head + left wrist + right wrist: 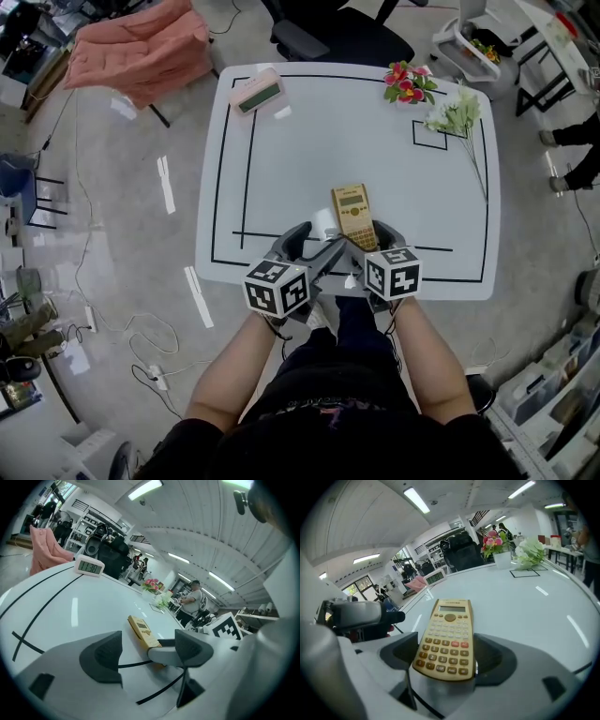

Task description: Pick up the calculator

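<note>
A beige calculator (353,214) (143,630) (447,637) lies lengthwise near the front edge of the white table (309,150). My right gripper (367,242) (447,657) has its two jaws pressed against the sides of the calculator's near end, shut on it. My left gripper (314,246) (145,656) is just to the left, open with nothing between its fingers, and it rests low over the black line at the table's front. In the left gripper view, one grey finger (164,651) of the right gripper crosses at the calculator's near end.
At the table's far left corner stands a pink digital clock (257,92) (89,566). Pink flowers (407,82) and white flowers (457,114) lie at the far right. An office chair (337,33) stands behind the table, and a pink cloth (141,52) lies far left.
</note>
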Available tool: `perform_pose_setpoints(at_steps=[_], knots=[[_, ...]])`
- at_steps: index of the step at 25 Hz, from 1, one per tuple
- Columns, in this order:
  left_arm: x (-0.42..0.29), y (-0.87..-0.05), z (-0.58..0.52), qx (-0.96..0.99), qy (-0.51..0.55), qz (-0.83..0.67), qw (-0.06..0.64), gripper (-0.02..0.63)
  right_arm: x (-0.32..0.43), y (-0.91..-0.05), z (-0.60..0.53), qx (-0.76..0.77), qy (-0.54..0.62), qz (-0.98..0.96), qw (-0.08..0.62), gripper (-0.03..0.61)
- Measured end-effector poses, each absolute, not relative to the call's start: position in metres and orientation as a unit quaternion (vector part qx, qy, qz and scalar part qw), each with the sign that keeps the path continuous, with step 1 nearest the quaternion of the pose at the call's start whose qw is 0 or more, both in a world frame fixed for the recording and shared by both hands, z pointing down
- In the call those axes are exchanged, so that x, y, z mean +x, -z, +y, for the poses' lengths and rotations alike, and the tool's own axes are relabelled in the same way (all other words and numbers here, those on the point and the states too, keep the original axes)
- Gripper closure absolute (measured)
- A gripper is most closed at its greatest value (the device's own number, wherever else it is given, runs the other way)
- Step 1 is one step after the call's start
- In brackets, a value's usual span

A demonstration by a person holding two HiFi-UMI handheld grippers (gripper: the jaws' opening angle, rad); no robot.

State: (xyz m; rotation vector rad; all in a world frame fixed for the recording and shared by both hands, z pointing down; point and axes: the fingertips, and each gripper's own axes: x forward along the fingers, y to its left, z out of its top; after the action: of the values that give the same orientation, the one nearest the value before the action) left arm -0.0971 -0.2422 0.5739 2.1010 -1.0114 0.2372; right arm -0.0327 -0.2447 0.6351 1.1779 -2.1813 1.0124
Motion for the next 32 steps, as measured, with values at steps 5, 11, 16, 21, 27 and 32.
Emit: perform_pose_setpoints(at_steps=[5,11,16,21,27,32], knots=[[-0.084,-0.587,-0.254,0.813,-0.087,-0.383,0.431,0.267,-0.030,-0.633,-0.246,0.412,-0.397,-0.794,0.205,0.207],[-0.065,-0.602,-0.265,0.803,-0.095,-0.360,0.466,0.288,-0.029,-0.628,-0.246,0.392,-0.420,-0.798,0.182,0.207],[-0.053,-0.610,-0.275,0.794,-0.101,-0.352,0.485,0.322,-0.028,-0.627,-0.248,0.378,-0.433,-0.800,0.172,0.206],[-0.045,-0.619,-0.282,0.784,-0.107,-0.343,0.506,0.336,-0.028,-0.626,-0.247,0.369,-0.438,-0.801,0.171,0.206],[-0.035,-0.625,-0.288,0.778,-0.115,-0.333,0.520,0.438,-0.027,-0.625,-0.248,0.359,-0.445,-0.803,0.165,0.206],[-0.032,-0.626,-0.289,0.766,-0.097,-0.329,0.544,0.478,-0.027,-0.625,-0.248,0.354,-0.451,-0.803,0.160,0.206]])
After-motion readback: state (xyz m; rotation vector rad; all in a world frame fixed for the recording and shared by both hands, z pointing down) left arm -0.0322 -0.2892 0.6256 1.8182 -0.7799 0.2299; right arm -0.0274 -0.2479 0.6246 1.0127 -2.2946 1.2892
